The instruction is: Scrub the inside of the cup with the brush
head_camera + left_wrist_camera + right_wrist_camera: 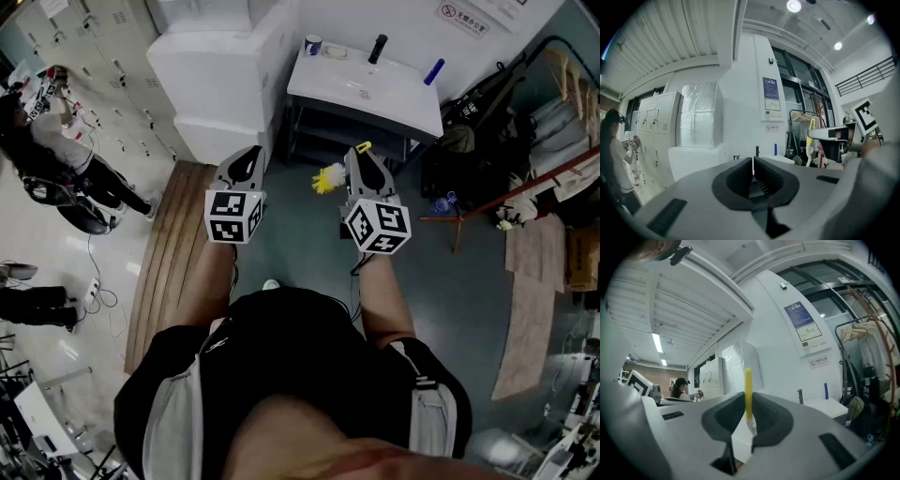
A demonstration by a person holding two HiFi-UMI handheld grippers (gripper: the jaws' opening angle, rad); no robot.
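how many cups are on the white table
1: the cup stands at the white table's far left corner in the head view. No other shows there.

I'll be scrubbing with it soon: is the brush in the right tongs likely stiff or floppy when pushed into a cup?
The brush shows a thin yellow handle standing straight between the right tongs, so it is probably fairly stiff. Its fluffy yellow head looks soft and should squash easily. Being slim, it is likely light and might pivot in the grip.
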